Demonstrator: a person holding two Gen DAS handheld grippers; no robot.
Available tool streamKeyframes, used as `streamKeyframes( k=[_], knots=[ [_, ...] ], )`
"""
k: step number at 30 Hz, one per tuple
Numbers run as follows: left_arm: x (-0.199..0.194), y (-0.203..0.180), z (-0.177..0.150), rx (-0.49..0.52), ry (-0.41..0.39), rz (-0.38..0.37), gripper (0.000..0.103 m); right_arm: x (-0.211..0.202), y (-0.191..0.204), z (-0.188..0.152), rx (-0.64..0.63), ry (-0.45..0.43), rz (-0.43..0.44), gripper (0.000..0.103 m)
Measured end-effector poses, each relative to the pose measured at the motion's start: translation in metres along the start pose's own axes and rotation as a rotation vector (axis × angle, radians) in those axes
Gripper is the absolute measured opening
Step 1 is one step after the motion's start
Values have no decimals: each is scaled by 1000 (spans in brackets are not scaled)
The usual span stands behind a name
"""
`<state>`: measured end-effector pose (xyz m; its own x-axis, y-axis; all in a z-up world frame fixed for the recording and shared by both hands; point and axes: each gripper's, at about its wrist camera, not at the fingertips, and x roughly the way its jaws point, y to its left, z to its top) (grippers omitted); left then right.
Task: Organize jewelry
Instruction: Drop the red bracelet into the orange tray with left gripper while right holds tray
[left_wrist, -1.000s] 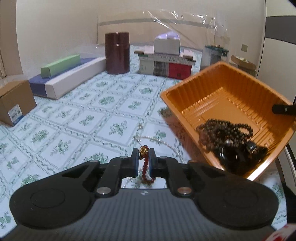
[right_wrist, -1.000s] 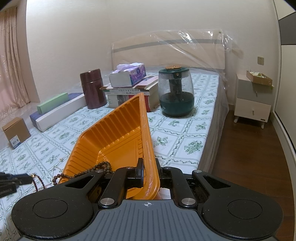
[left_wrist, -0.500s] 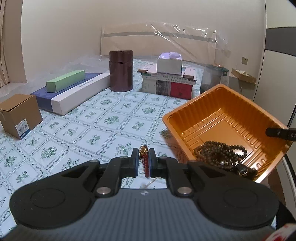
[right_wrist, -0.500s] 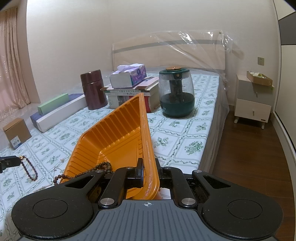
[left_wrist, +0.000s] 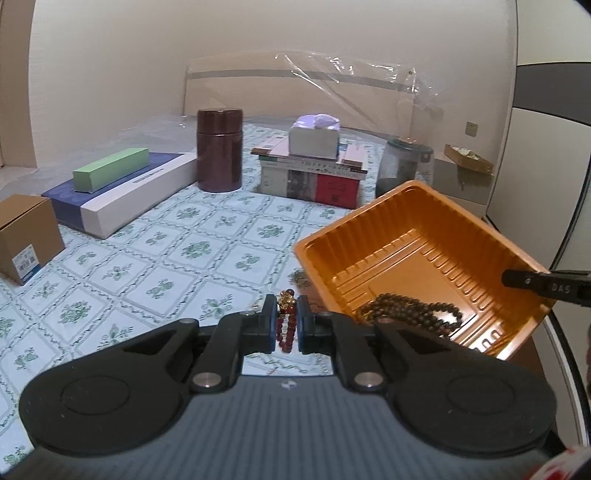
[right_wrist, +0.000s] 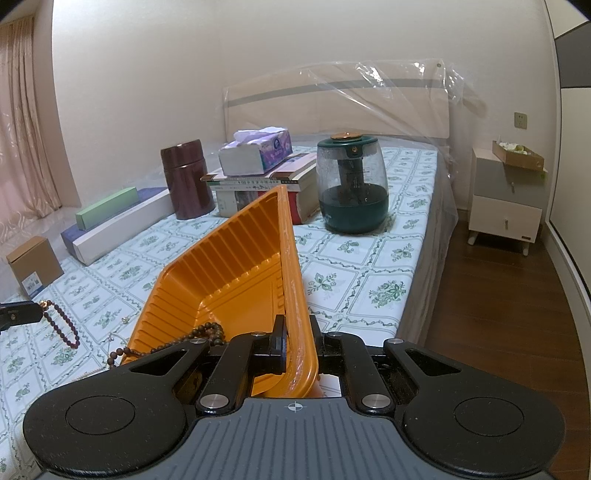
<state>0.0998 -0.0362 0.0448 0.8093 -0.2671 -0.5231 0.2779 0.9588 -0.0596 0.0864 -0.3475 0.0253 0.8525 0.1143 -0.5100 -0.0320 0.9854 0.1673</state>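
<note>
- The left gripper has its fingers clamped on a red bead bracelet right by its gold charm, so the loop hangs free below, clear of the bed. In the right wrist view you can see it dangling well off the sheet.
- The right gripper has its fingers pinched together on the near wall of the orange tray, holding it tipped up. My guess is the tilt is on purpose: it opens the tray toward the other hand and keeps what's inside pooled at the low end.
- A dark bead necklace already sits in that low end, with a strand spilling over the rim toward the bed.
- A thin pale chain lies on the sheet beside the tray, so probably one more piece to collect.
- Bracelet sits just left of the tray, not over it yet. Next move looks like carrying it across and letting go above the beads.
- Tissue box, books, brown canister and cartons sit further back, out of the way.
</note>
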Motion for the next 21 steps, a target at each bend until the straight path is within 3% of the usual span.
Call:
streamKeyframes(
  k=[21],
  knots=[
    [28, -77, 12, 66, 15, -192, 9, -1, -1, -1, 9, -2, 6, 9]
  ],
)
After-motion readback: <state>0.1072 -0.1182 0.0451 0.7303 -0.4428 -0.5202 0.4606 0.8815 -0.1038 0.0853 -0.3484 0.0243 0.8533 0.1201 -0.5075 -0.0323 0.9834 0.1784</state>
